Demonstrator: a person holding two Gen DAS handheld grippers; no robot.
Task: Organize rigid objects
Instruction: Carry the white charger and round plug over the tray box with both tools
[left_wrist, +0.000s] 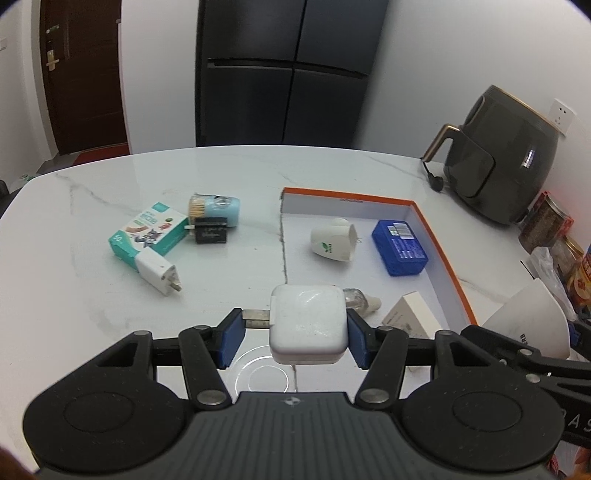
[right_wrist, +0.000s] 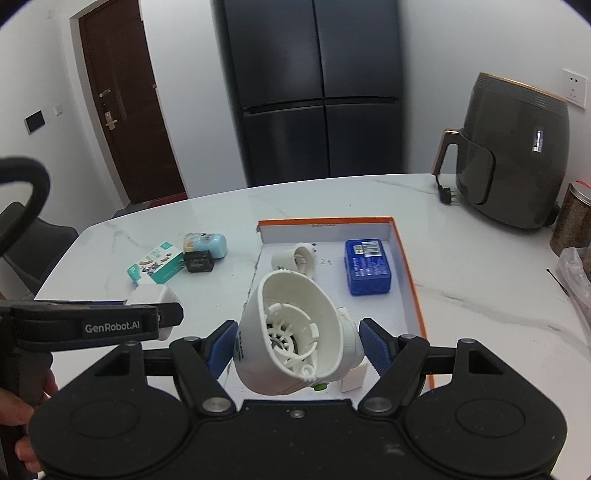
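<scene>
My left gripper (left_wrist: 293, 339) is shut on a white square charger (left_wrist: 308, 325), whose metal prongs (left_wrist: 255, 317) point toward the left pad. It hovers over the near-left corner of the orange-rimmed white box (left_wrist: 436, 236). My right gripper (right_wrist: 297, 347) is shut on a large white cone-shaped device (right_wrist: 291, 332), held above the box (right_wrist: 406, 258). In the box lie a small white cone (left_wrist: 332, 240), a blue case (left_wrist: 399, 247), a small white carton (left_wrist: 410, 317) and a clear little bottle (left_wrist: 358, 297). On the marble table (left_wrist: 229, 177) to the left are a teal carton (left_wrist: 147, 232), a white plug adapter (left_wrist: 159, 275), a blue toothpick holder (left_wrist: 218, 206) and a black box (left_wrist: 210, 230).
A dark air fryer (left_wrist: 506, 158) with its cord stands at the back right. Jars and bags (left_wrist: 546, 221) crowd the right edge. A black fridge (right_wrist: 317, 92) and a brown door (right_wrist: 125, 110) are behind the table. A person's hand (right_wrist: 22, 406) shows at the lower left.
</scene>
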